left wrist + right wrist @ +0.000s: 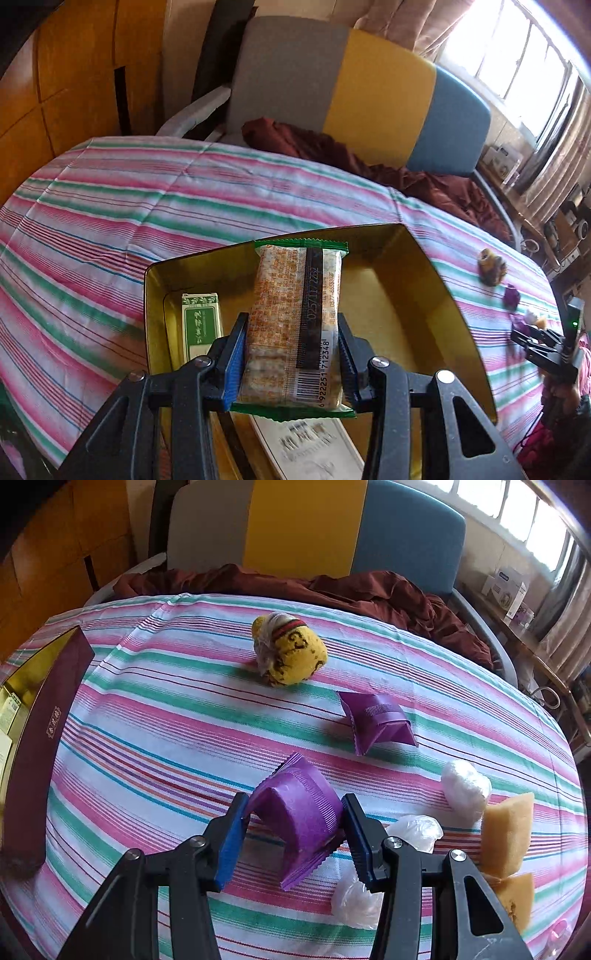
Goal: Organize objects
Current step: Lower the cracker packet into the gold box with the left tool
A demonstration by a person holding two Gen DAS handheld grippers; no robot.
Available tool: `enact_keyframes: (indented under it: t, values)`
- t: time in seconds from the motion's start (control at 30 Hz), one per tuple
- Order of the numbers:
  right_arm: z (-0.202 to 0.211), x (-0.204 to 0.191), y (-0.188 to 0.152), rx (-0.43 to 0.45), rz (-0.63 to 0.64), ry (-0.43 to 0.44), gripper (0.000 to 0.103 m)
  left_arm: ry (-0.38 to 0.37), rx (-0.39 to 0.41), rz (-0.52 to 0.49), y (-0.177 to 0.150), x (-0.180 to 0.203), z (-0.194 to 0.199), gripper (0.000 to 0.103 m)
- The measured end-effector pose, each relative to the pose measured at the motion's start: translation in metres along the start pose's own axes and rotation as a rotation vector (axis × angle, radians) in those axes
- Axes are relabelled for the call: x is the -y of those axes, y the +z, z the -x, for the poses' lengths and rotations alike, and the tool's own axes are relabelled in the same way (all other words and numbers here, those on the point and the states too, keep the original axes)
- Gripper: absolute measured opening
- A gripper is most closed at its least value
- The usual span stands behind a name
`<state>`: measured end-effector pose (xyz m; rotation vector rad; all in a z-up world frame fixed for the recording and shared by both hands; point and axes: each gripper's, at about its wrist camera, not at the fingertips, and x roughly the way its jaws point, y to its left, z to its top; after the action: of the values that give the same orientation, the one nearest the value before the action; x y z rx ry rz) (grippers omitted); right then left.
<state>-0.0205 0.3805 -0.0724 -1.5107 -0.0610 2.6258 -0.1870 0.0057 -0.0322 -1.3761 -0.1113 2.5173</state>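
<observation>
Striped cloth in pink, green and white covers the table [110, 206], with a grey, yellow and blue chair [369, 96] behind it and a dark red cloth [314, 140] heaped on the seat.

Over the gold tin box [424, 295], the left gripper [291, 354] is clamped on a green-edged cracker packet [295, 314], its blue pads pressing the packet's long sides near the barcode end. The packet points away from the gripper toward the box's far wall and stands above the box floor. Left of the packet a small green-and-white packet [201, 325] lies on the box floor; below the gripper a white printed card [314, 446] lies in the box, its print blurred. To the right of the packet the box floor is bare up to the right wall.

Right of the box, seen from the right wrist as a maroon wall [48, 738], the right gripper [295, 838] squeezes a purple packet [299, 812], low over the cloth. Farther from the box lie a second purple packet [376, 720], a yellow knitted ball [291, 653], white plastic-wrapped lumps [465, 790] and tan sponges [506, 834] near the table edge. Open cloth lies between the box and the gripped purple packet.
</observation>
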Motion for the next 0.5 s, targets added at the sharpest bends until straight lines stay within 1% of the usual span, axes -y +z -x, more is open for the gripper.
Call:
enact_keyframes:
  t: [0.07, 0.17, 0.23, 0.3, 0.5]
  values:
    - [-0.001, 0.000, 0.000, -0.004, 0.001, -0.001, 0.051, 0.005, -0.033, -0.011, 0.003, -0.004, -0.015, 0.043]
    - [-0.004, 0.000, 0.001, -0.012, 0.007, -0.003, 0.051, 0.039, -0.093, -0.011, 0.004, -0.008, -0.037, 0.043]
    - [-0.006, -0.001, 0.000, -0.017, 0.010, -0.003, 0.051, 0.063, -0.113, 0.010, 0.005, -0.015, -0.047, 0.044]
    - [-0.006, -0.001, 0.001, -0.018, 0.013, -0.001, 0.051, 0.068, -0.131, 0.028, 0.004, -0.019, -0.051, 0.046]
    - [-0.009, 0.000, 0.001, -0.022, 0.017, -0.003, 0.051, 0.085, -0.086, 0.049, -0.005, -0.024, -0.034, 0.047]
